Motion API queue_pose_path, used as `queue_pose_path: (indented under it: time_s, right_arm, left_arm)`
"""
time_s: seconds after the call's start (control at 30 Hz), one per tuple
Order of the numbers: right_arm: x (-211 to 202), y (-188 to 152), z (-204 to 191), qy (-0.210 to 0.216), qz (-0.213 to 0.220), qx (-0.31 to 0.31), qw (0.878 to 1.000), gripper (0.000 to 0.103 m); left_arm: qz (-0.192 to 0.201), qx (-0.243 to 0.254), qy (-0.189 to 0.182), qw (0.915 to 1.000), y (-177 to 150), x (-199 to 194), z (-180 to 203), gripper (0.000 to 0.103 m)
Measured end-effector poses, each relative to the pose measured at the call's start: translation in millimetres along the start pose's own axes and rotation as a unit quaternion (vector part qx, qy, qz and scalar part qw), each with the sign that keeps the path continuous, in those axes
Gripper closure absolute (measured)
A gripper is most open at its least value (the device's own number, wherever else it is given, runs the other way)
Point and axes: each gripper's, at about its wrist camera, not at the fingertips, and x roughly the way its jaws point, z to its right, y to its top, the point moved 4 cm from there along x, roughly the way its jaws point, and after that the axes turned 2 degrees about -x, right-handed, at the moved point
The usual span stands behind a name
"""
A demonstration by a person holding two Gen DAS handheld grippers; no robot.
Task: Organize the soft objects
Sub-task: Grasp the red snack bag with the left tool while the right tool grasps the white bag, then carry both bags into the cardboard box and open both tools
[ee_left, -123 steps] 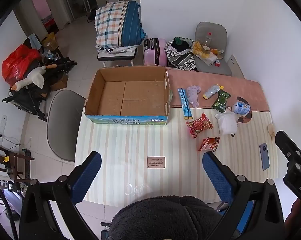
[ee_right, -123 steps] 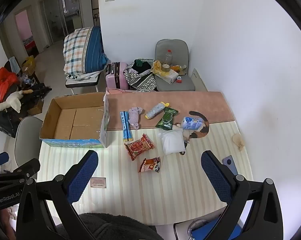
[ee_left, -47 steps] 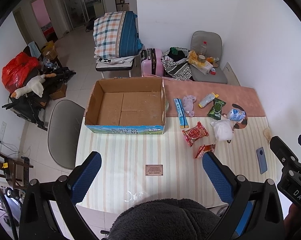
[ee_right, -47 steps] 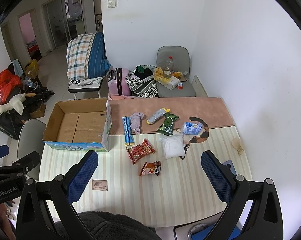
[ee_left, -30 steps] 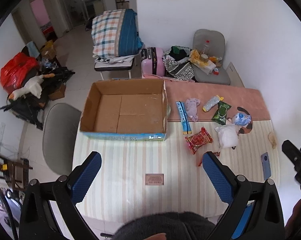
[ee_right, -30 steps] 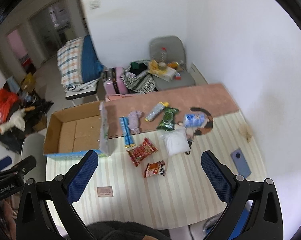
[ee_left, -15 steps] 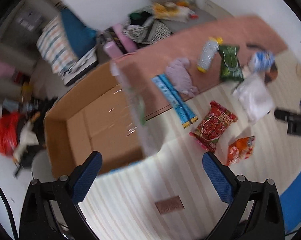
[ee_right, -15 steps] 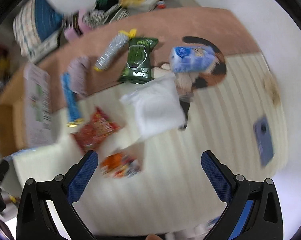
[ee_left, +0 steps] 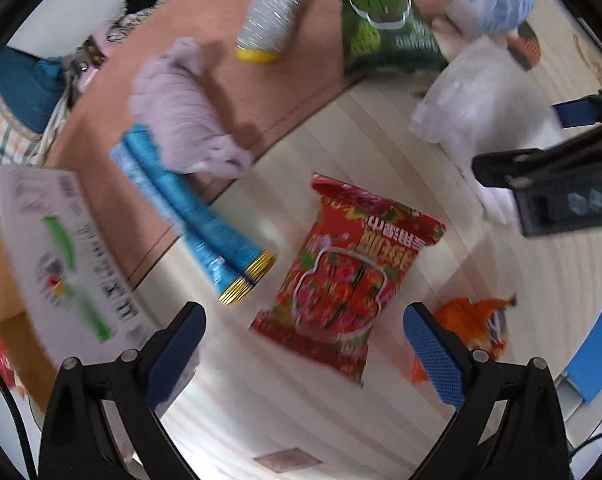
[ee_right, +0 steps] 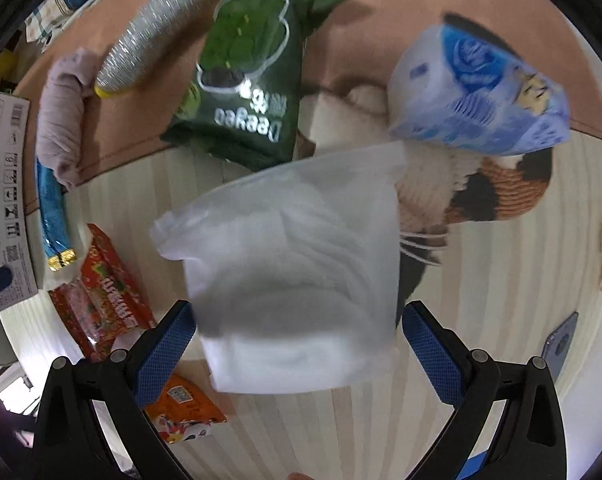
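Observation:
My left gripper (ee_left: 303,344) is open just above the red snack packet (ee_left: 347,268), its pads on either side of the packet's near end. My right gripper (ee_right: 297,340) is open around the near part of the white plastic bag of soft material (ee_right: 297,264); it also shows in the left wrist view (ee_left: 477,108). Beyond lie a lilac cloth roll (ee_left: 185,112), a blue tube pack (ee_left: 197,216), a silver roll (ee_right: 161,28), a green packet (ee_right: 249,76) and a blue-white tissue pack (ee_right: 481,92). An orange packet (ee_right: 181,404) lies near my right gripper's left finger.
The cardboard box (ee_left: 57,248) stands at the left, its printed side facing me. A phone (ee_right: 561,340) lies near the table's right edge. A cat-shaped mat (ee_right: 481,192) lies under the tissue pack. The right gripper's body (ee_left: 561,184) crosses the left wrist view.
Both grippers have dropped from high above the table to just over it. The left one came down over the red packet, the right one over the white bag. Both stay open.

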Motion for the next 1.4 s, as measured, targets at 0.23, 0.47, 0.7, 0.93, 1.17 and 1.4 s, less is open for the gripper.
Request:
queue_pose_path:
  time_s: [0.23, 0.47, 0.7, 0.93, 1.17, 1.4]
  right_arm:
    - [29, -2, 2, 0.009, -0.014, -0.012, 1.000, 0.000]
    - [38, -15, -9, 0.001, -0.026, -0.011, 1.000, 0.018]
    - [20, -27, -10, 0.027, -0.002, 0.029, 0.999, 0.028]
    - [-63, -45, -82, 0.076, 0.065, -0.007, 0.995, 0.028]
    - [-151, -52, -219, 0.153, 0.122, -0.051, 0.979, 0.028]
    - [-125, -1, -366, 0.147, 0.086, -0.058, 0.984, 0.028]
  left_arm:
    - [-0.039, -0.014, -0.033, 0.9986, 10, 29, 7, 0.043]
    - [-0.035, -0.055, -0.030, 0.9974, 6, 30, 17, 0.059]
    - [0.015, -0.180, -0.058, 0.9818, -27, -14, -12, 0.060]
    - [0.094, -0.272, -0.073, 0.9550, -81, -102, -75, 0.060]
    - [0.117, -0.354, -0.071, 0.9252, -138, -142, -209, 0.060]
    - [0.067, -0.414, -0.104, 0.9018, -160, -93, -335, 0.060]
